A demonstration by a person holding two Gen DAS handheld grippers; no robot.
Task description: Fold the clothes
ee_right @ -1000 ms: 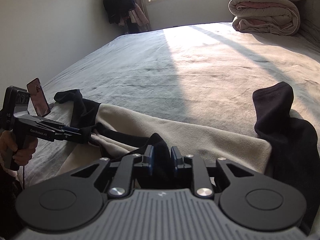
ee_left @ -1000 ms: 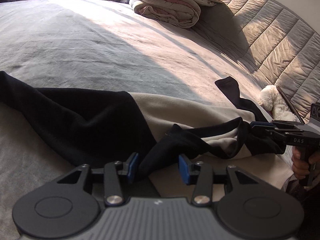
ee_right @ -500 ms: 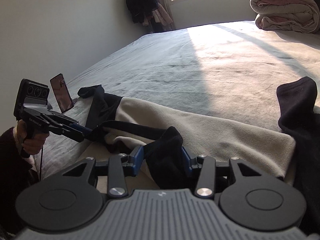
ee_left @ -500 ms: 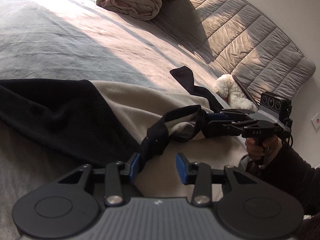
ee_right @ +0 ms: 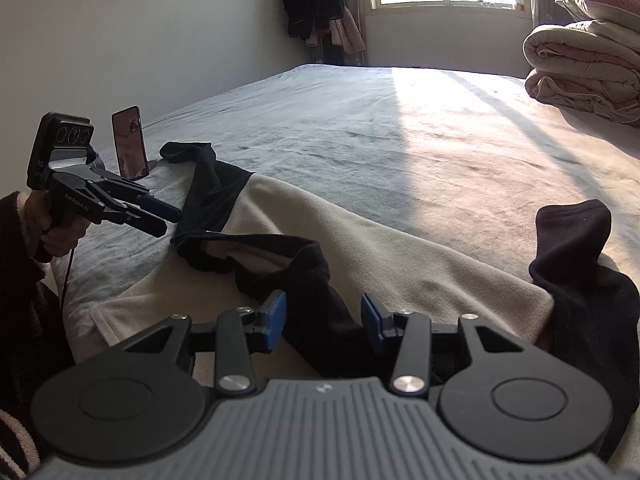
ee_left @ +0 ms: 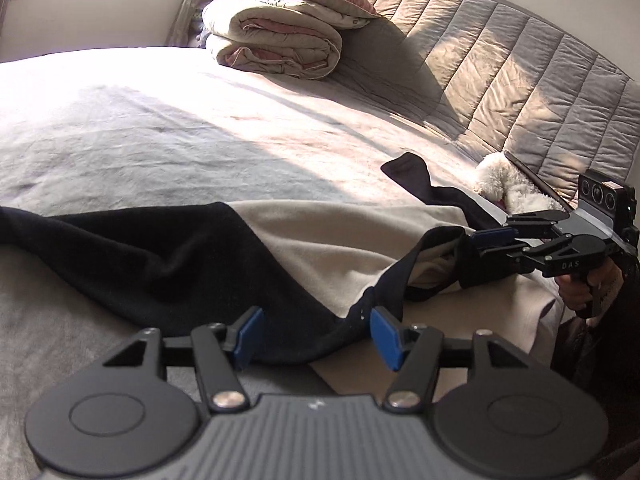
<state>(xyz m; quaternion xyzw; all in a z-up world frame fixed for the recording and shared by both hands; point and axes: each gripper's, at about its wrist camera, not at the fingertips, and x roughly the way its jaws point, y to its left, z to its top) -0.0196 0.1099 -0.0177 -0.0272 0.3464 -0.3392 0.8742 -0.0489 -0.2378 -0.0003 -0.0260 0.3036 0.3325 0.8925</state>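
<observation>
A cream top (ee_left: 328, 240) with black sleeves and a black collar lies spread across the grey bed (ee_left: 160, 128). My left gripper (ee_left: 316, 338) hovers over the collar's left end; its jaws are opening, and the black cloth lies slack between pads that do not press it. In the right wrist view, the left gripper (ee_right: 166, 220) sits just off the collar's end. My right gripper (ee_right: 324, 320) is shut on a bunched part of the black collar (ee_right: 316, 272). From the left wrist view, the right gripper (ee_left: 476, 244) holds that band slightly raised.
A folded duvet (ee_left: 276, 44) and a pillow are stacked against the quilted headboard (ee_left: 520, 80). A white plush toy (ee_left: 508, 188) lies at the bed's right edge. A phone (ee_right: 130, 142) stands propped at the left edge. Dark clothes (ee_right: 312, 0) hang beside the window.
The left jaws have spread wider and the collar has slipped out of their pinch. The right jaws stand wider than a second ago, with the cloth still between them. Both views have rolled.
</observation>
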